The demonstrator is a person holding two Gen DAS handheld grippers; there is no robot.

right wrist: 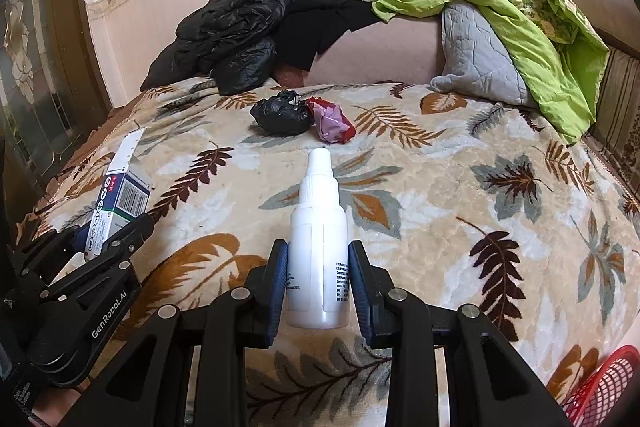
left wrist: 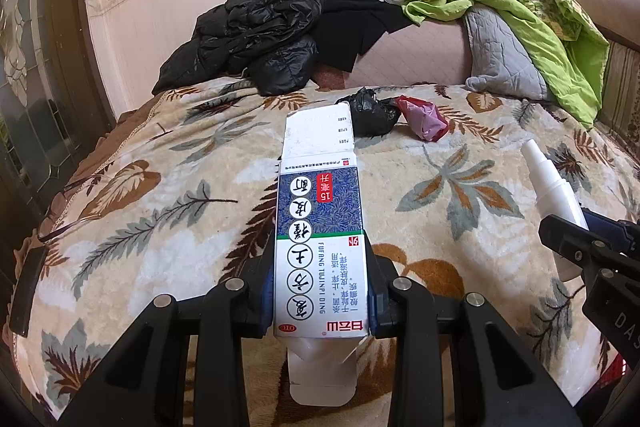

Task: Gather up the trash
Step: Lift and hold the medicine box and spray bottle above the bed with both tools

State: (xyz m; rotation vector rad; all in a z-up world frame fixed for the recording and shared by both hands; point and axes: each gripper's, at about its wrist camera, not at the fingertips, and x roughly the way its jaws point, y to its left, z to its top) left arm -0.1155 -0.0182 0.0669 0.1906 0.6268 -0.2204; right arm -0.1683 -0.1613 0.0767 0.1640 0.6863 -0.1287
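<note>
- Cardboard sits clamped between my left fingers (left wrist: 276, 303): the medicine box (left wrist: 318, 227) is pinched across its narrow width near its lower end, so most of its length sticks out ahead of me, with an open flap at each end.
- Gripping it low and from the sides keeps the light carton from folding, I judge, and leaves it pointing forward where I can watch it.
- My right fingers (right wrist: 280, 283) are closed on the white spray bottle (right wrist: 319, 239), pads on either side of its body near the base, nozzle pointing away from me.
- Both pieces hang above the bed rather than resting on it; one in each hand looks like a way to carry two bits of trash in a single trip.
- The left gripper (right wrist: 116, 247) and the right gripper (left wrist: 576, 243) are side by side, near each other but not touching.
- Farther out on the leaf-patterned blanket (right wrist: 460, 187) lie a crumpled black bag (right wrist: 282, 117) and a pink-and-red wrapper (right wrist: 332, 123), touching each other, uncollected.
- A red mesh basket (right wrist: 600, 391) shows at the lower right edge of the right view; I guess that is where the trash goes.
- Beyond, black clothes (left wrist: 260, 35) and a green cloth (left wrist: 500, 3) are heaped against the wall.
</note>
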